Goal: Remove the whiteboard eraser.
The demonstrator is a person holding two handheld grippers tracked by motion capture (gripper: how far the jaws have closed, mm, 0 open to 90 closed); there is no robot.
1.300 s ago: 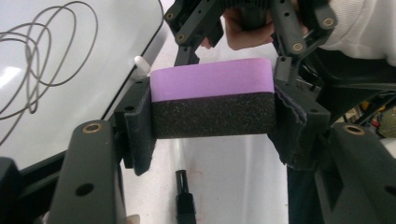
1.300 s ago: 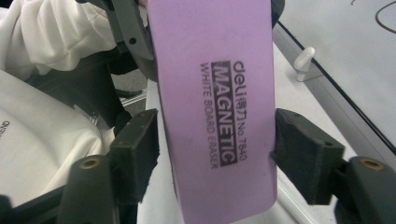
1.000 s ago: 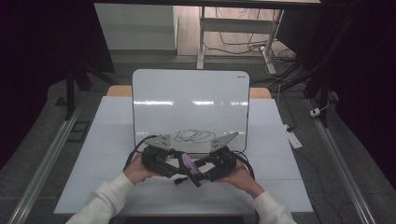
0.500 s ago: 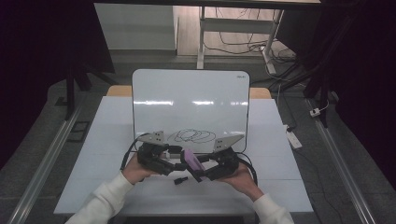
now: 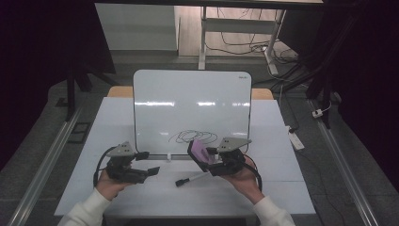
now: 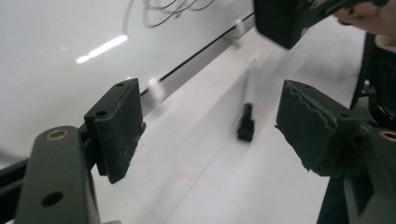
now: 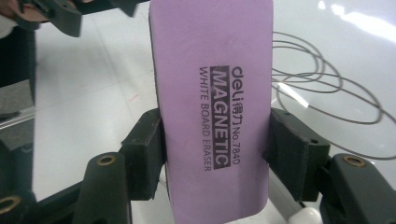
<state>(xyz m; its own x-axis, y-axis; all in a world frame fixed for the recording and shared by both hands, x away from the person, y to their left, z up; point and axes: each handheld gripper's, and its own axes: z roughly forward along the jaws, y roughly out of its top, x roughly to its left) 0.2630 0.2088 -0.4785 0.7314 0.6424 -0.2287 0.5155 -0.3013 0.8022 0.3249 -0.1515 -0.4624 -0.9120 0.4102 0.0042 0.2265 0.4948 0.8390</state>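
Purple eraser (image 7: 212, 102) clamped upright in right gripper (image 5: 221, 157), raised just before whiteboard (image 5: 155, 101). Scribble (image 5: 194, 136) unwiped (apparently erasing yet to begin). Left gripper (image 5: 147, 163) spread apart, holding nothing, low over table (image 5: 282, 188). Marker (image 5: 193, 179) lying on table between both grippers.

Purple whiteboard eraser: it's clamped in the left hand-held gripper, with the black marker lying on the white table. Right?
Not quite. The purple rectangular whiteboard eraser is clamped in the right hand-held gripper, as the right gripper view shows. The black marker does lie on the white table.
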